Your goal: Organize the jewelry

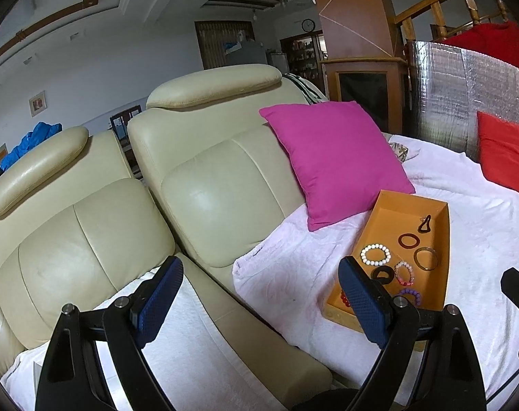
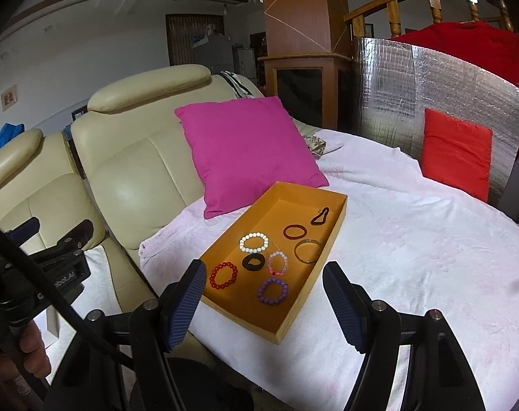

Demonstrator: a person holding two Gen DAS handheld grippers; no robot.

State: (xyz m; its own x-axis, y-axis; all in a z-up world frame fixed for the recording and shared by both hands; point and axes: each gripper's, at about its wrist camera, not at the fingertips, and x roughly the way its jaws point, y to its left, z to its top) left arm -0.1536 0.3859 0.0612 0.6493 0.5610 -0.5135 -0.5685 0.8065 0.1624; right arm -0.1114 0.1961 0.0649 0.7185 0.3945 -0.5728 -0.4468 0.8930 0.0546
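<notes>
— claw on the left [image 1: 261, 303] first: how does it stand?
— spread wide, nothing between its blue pads [image 1: 160, 303]. it hangs over the cream leather sofa [image 1: 204, 185], at the seam of two seats.
— and further right?
— a magenta cushion [image 2: 249, 152] leans on the sofa back. in front of it an orange tray [image 2: 328, 239] lies on the pale pink blanket [image 2: 413, 239].
— the jewelry?
— all inside the tray. red bead bracelet [image 2: 223, 275] nearest the left edge, then a white bead bracelet [image 2: 254, 242] and a black ring-shaped piece [image 2: 253, 262], a pink bead bracelet [image 2: 278, 262], a purple one [image 2: 273, 291], a dark red band [image 2: 295, 231], a thin bangle [image 2: 308, 250], and a small dark clip [image 2: 320, 216] at the far end.
— right claw [image 2: 264, 306]?
— also gaping, empty, poised above the tray's near end, touching nothing. a red cushion [image 2: 456, 152] stands at far right against a silver foil panel [image 2: 396, 102].
</notes>
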